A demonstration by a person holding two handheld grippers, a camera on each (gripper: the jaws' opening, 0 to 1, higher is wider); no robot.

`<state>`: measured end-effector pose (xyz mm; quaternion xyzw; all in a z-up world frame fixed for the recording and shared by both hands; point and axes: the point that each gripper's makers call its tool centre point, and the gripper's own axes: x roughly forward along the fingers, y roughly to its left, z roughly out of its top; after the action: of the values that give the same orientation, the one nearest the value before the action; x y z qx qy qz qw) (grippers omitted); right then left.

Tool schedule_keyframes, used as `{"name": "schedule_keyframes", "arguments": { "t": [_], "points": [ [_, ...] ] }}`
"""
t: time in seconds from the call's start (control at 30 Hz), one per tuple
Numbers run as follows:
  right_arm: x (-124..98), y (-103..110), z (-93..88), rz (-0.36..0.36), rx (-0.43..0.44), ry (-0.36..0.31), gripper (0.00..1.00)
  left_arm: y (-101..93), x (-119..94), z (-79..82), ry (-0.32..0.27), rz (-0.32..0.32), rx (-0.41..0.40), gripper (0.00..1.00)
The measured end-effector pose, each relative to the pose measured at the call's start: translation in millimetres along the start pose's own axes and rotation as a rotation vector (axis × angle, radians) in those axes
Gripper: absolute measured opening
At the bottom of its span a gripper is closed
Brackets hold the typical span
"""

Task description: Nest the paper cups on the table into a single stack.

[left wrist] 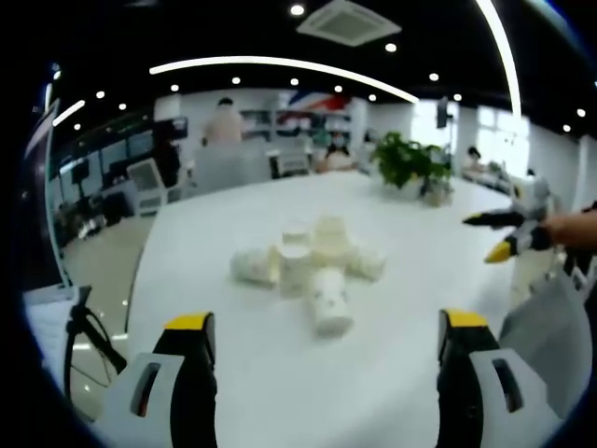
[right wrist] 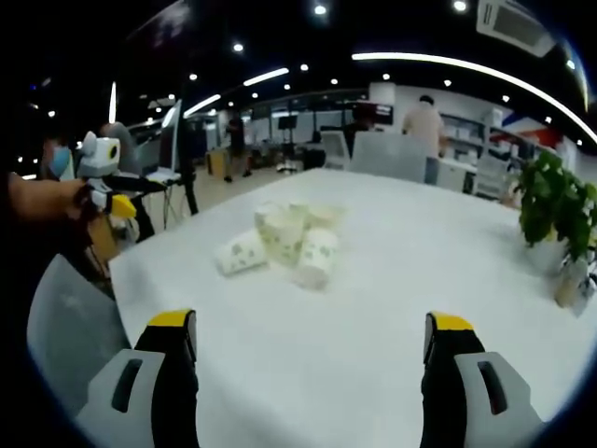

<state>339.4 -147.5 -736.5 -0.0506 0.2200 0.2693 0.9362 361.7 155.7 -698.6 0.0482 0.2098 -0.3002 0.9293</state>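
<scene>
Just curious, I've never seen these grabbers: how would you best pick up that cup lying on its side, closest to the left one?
Probably across the middle of the nearest cup, one jaw on each side of its wall. It lies lengthwise toward the open left gripper, which could reach straight forward over the table.

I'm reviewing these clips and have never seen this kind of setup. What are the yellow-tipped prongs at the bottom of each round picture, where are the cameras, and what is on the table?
No robot here: a person holds one set of tongs in each hand, and a fisheye camera rides on each, looking forward between its two jaws. The left gripper view shows the left tongs, open and empty; the right gripper view shows the right tongs, also open and empty. Each view also catches the other tongs off to the side, held in a hand. On the white table sits a cluster of paper cups, some upright, some lying on their sides, not yet nested in one stack. A potted plant stands farther along the table. Behind is an office with people.
</scene>
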Motion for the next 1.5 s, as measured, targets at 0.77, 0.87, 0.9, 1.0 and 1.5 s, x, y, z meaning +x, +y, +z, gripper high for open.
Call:
{"name": "schedule_keyframes", "arguments": {
  "t": [0.77,0.87,0.9,1.0,1.5],
  "points": [
    [1,5,-9.2,0.005,0.02,0.003,1.0,-5.3,45,7.9,0.214,-0.025,-0.075,0.99],
    [1,5,-9.4,0.007,0.023,0.003,1.0,-10.8,54,7.4,0.262,-0.042,-0.112,0.99],
    [1,5,-9.4,0.006,0.023,0.002,1.0,-11.3,58,8.2,0.27,-0.043,-0.121,0.99],
    [1,5,-9.3,0.008,0.023,0.002,1.0,-10.8,68,10.4,0.299,-0.037,-0.133,0.99],
    [0,2,-13.6,0.002,0.033,0.003,1.0,-16.4,114,7.1,0.43,-0.083,-0.172,0.98]
  ]
}}
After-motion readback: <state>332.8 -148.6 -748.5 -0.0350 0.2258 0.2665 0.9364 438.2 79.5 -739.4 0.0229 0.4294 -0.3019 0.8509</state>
